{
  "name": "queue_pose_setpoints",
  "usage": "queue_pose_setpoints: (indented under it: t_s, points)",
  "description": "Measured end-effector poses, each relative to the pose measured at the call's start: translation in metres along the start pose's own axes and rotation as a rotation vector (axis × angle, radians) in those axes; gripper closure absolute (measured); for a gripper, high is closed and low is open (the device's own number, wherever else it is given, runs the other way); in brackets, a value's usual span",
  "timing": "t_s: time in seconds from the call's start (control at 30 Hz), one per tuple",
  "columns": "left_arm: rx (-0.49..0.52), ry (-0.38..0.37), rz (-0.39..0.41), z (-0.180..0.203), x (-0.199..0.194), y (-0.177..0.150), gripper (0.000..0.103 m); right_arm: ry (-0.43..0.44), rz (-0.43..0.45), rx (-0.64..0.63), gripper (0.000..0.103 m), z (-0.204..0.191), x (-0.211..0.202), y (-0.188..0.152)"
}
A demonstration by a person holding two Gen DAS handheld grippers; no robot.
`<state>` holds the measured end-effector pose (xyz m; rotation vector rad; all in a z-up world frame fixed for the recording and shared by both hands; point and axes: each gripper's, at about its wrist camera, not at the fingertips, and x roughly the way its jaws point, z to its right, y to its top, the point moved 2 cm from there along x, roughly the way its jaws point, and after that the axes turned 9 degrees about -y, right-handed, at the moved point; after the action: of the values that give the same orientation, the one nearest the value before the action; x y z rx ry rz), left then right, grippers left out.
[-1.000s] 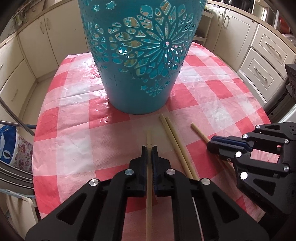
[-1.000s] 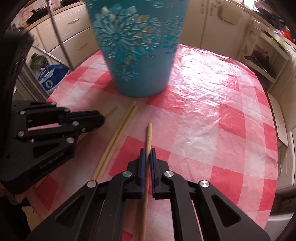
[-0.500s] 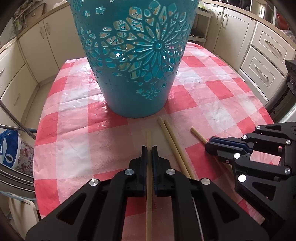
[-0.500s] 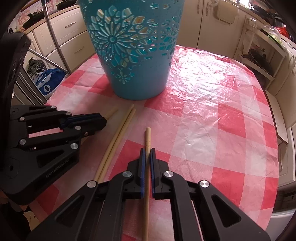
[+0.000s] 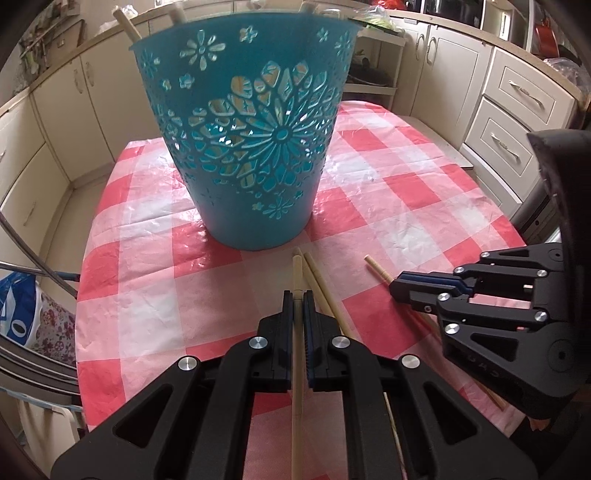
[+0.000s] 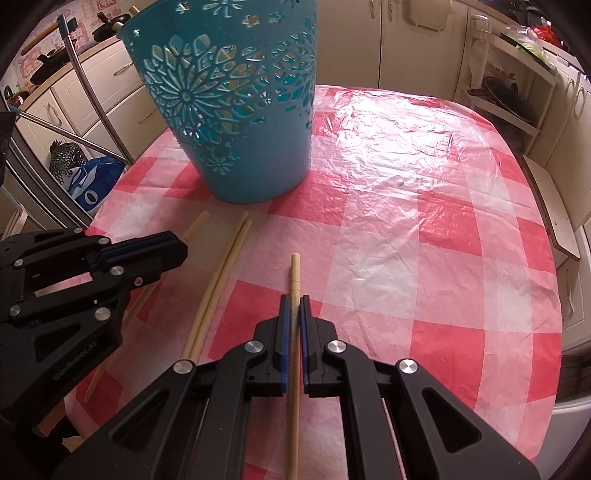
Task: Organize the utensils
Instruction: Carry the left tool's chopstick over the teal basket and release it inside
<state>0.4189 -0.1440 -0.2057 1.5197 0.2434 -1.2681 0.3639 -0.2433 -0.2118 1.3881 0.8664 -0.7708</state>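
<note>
Clamping one chopstick (image 5: 297,273) each, both hand-held grippers (image 5: 297,295) hide the sticks' rear ends.

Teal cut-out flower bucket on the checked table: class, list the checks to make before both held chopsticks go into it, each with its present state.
1. Left gripper shut on its pale wooden chopstick: ok.
2. Right gripper shut on its own chopstick: ok.
3. Teal bucket upright: ok.
4. Sticks already lean inside at the rim; room left: cannot tell.
5. Loose chopstick pair lies apart from both grippers: ok.
</note>
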Motion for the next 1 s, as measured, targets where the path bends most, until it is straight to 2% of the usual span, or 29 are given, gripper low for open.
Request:
queue_pose_setpoints:
  t_s: [0.1,0.27,0.47,0.63,0.77,1.0]
  points:
    - [0.008,-0.021,0.016,0.003,-0.006,0.002,0.098,-0.003,-0.003,-0.002,0.097,-0.001,0.001,-0.001]
    - [0.005,-0.099,0.081,0.002,-0.032,0.011,0.098,-0.001,-0.004,0.003,0.097,-0.001,0.001,-0.001]
    - [-0.030,-0.230,0.195,-0.009,-0.079,0.026,0.098,-0.001,-0.004,0.002,0.097,-0.001,0.001,-0.001]
    - [-0.056,-0.285,0.296,-0.017,-0.118,0.048,0.098,0.002,-0.003,0.012,0.097,0.001,0.002,-0.001]
    - [-0.059,-0.269,0.404,-0.022,-0.149,0.079,0.098,0.004,-0.001,0.013,0.097,0.003,0.002,-0.001]
    - [-0.072,-0.148,0.608,-0.025,-0.182,0.148,0.098,0.002,-0.001,0.012,0.097,0.002,0.001,-0.002]
